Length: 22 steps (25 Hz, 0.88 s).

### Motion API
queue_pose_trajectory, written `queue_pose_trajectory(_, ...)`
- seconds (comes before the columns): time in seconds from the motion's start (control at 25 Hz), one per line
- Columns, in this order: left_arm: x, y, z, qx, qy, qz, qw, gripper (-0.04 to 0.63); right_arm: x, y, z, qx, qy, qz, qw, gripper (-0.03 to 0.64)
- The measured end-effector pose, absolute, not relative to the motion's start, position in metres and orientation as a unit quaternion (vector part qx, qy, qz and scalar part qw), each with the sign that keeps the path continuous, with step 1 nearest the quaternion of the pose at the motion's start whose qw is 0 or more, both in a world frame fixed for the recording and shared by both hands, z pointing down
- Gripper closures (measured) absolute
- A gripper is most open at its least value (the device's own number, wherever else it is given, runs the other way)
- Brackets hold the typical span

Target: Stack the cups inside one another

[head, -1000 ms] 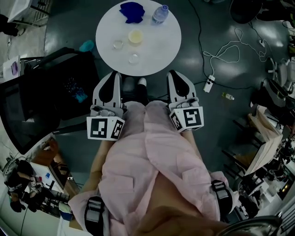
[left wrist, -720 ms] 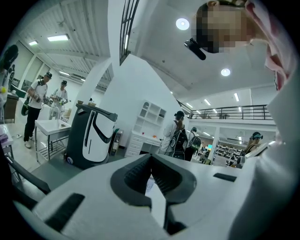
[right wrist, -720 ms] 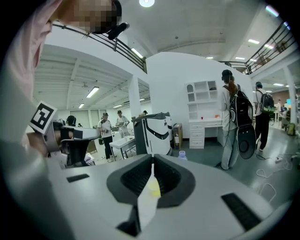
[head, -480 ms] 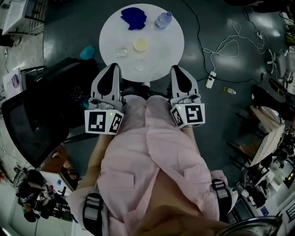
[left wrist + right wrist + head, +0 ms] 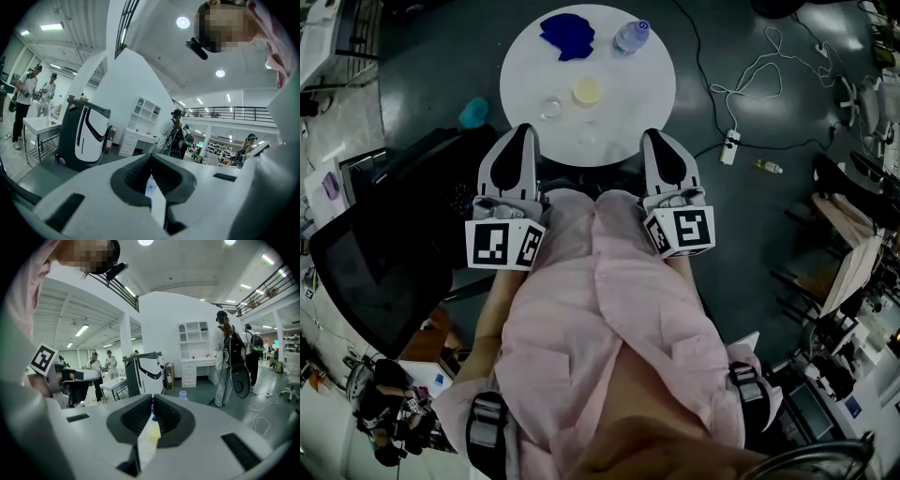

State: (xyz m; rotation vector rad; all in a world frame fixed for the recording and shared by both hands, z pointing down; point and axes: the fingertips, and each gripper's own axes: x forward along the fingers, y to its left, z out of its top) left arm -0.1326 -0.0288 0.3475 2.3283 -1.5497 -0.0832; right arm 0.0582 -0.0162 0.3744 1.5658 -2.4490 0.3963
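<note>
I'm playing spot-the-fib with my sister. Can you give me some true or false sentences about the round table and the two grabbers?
1. The round table is white. True.
2. The yellow cup sits inside another cup. False: it stands alone, apart from the clear cup and the second clear cup.
3. The right gripper is holding a cup. False: its jaws are together with nothing between them.
4. A water bottle stands next to a blue cloth at the table's far side. True.
5. The left gripper has its jaws wide open. False: they are shut, and empty too.
</note>
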Motion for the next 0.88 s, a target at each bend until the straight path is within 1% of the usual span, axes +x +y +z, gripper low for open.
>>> queue_pose_trajectory(0.28, -0.13, -0.03, 0.35, 0.828, -0.532, -0.027, 0.177, 0.577, 0.054, -0.013, 0.379, 0.532, -0.827, 0.143, 0.111, 0.583)
queue_pose_trajectory(0.56, -0.124, -0.029, 0.345, 0.833, -0.531, -0.019, 0.155, 0.578, 0.059, -0.014, 0.378, 0.533, -0.828, 0.138, 0.108, 0.583)
queue_pose_trajectory(0.88, -0.116, -0.032, 0.34, 0.838, -0.526, -0.016, 0.146, 0.578, 0.061, -0.023, 0.373, 0.529, -0.832, 0.132, 0.105, 0.583)
